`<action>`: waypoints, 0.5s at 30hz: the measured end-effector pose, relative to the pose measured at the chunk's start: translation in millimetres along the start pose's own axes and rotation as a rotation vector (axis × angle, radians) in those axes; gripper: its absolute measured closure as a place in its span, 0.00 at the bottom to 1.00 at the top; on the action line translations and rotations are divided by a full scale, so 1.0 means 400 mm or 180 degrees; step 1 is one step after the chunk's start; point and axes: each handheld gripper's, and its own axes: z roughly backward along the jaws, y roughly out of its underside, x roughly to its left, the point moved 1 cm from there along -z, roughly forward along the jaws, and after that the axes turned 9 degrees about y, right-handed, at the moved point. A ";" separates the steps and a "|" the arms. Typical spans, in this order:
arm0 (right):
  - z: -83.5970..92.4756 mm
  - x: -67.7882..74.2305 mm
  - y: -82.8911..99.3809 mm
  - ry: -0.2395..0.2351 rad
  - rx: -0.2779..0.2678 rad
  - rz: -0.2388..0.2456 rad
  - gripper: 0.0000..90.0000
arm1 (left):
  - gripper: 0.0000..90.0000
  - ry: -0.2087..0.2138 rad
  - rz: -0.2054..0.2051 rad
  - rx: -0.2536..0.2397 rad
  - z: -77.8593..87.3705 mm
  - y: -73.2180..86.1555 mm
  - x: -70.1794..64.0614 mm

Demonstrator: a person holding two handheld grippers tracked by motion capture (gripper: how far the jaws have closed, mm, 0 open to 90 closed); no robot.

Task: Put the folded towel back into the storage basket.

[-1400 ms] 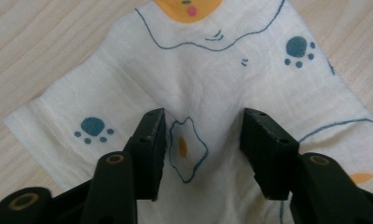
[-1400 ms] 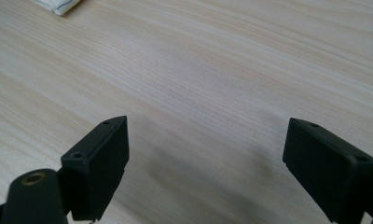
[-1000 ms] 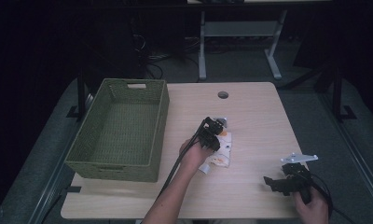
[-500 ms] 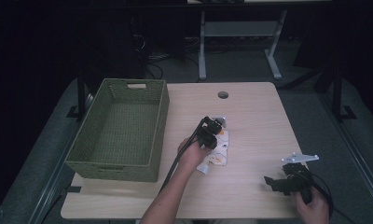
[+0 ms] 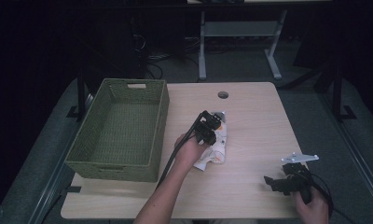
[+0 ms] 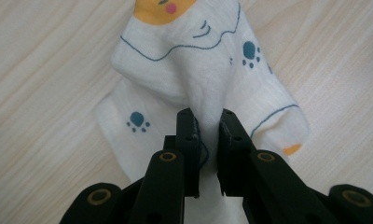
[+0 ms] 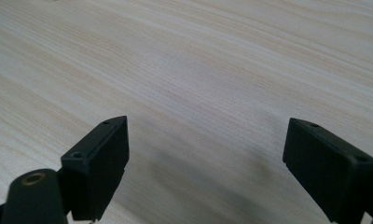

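A white sock (image 5: 216, 151) with blue paw prints and an orange patch lies crumpled on the wooden table (image 5: 250, 121), right of the basket. My left gripper (image 5: 212, 128) stands over it, pointing down. In the left gripper view the left gripper (image 6: 208, 116) is shut on a raised fold of the sock (image 6: 184, 60), while the rest of the sock rests on the wood. My right gripper (image 5: 271, 181) sits low near the table's front right edge. In the right gripper view the right gripper (image 7: 206, 123) is open over bare wood (image 7: 198, 60).
A green woven basket (image 5: 133, 84) stands on the left part of the table, open at the top. A round cable hole (image 5: 223, 94) sits near the far edge. Metal desk legs (image 5: 202, 51) and dark floor lie beyond the table.
My left gripper has risen slightly with the sock's fold pinched between its jaws. The right gripper has stayed where it was.
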 end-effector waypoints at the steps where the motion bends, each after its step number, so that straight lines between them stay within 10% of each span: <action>1: 0.000 0.000 0.000 0.0000 0.0000 -0.0001 0.16 | 0.90 -0.0001 0.0011 -0.0021 0.006 0.000 -0.001; 15: 0.000 0.004 -0.002 0.0003 0.0005 -0.0005 0.16 | 0.90 -0.0055 0.0006 -0.0047 0.103 -0.001 -0.002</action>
